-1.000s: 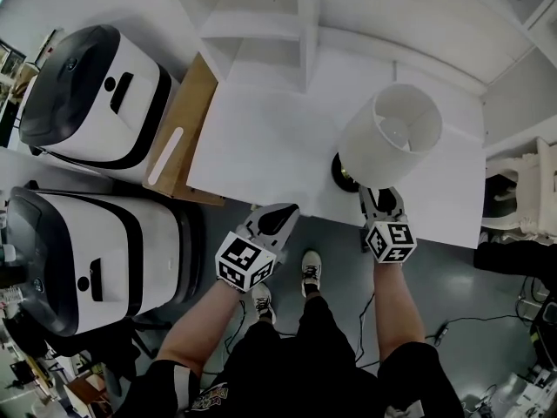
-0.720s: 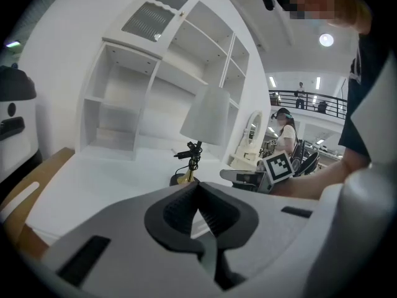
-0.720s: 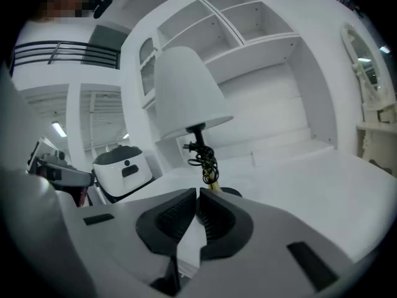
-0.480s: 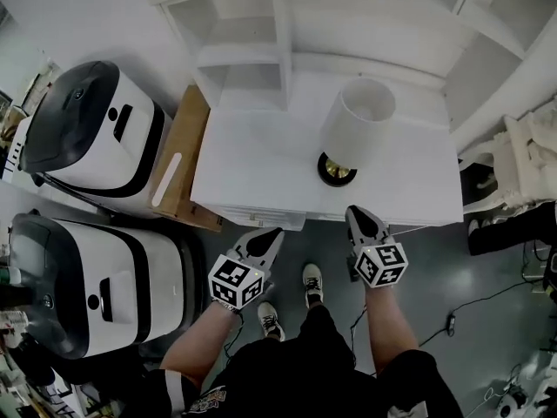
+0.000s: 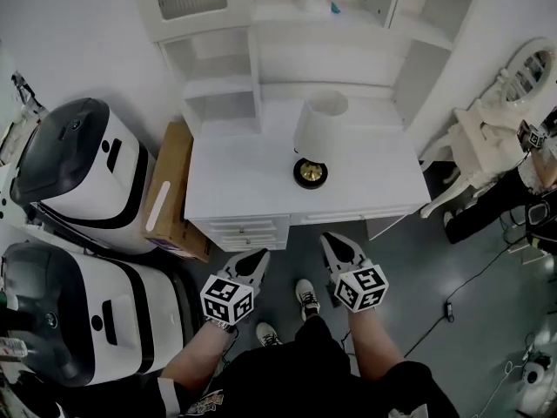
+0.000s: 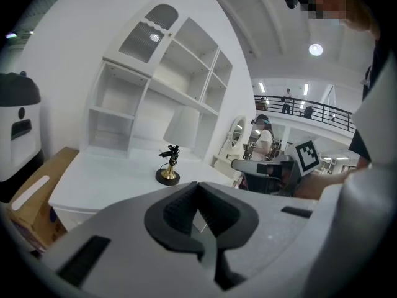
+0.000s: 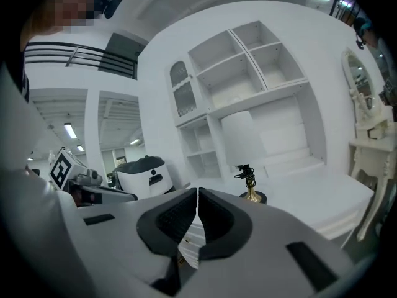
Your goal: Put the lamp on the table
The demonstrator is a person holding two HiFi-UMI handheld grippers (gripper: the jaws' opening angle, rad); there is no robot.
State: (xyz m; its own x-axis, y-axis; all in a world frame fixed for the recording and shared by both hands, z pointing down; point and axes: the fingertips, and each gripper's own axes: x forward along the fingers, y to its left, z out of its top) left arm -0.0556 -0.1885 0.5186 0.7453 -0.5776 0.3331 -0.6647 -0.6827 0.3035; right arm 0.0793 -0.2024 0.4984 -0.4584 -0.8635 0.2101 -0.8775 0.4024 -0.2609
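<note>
Both tools are pressed together and empty; the lamp stands on the table.

Nearest, the left tool (image 5: pixel 258 257) and right tool (image 5: pixel 337 243) are held side by side over the grey floor (image 5: pixel 418 259), just short of the front edge of the table (image 5: pixel 235 181), each with its jaws shut on nothing. Bare tabletop is left along that front edge. The lamp (image 5: pixel 315 138) is seen upright behind the middle, well clear of the side edges. A cardboard box (image 5: pixel 170 190) lies against the left edge and a white chair (image 5: pixel 483 142) stands near the right corner. The far edge is closed off by shelves (image 5: pixel 218 85).
</note>
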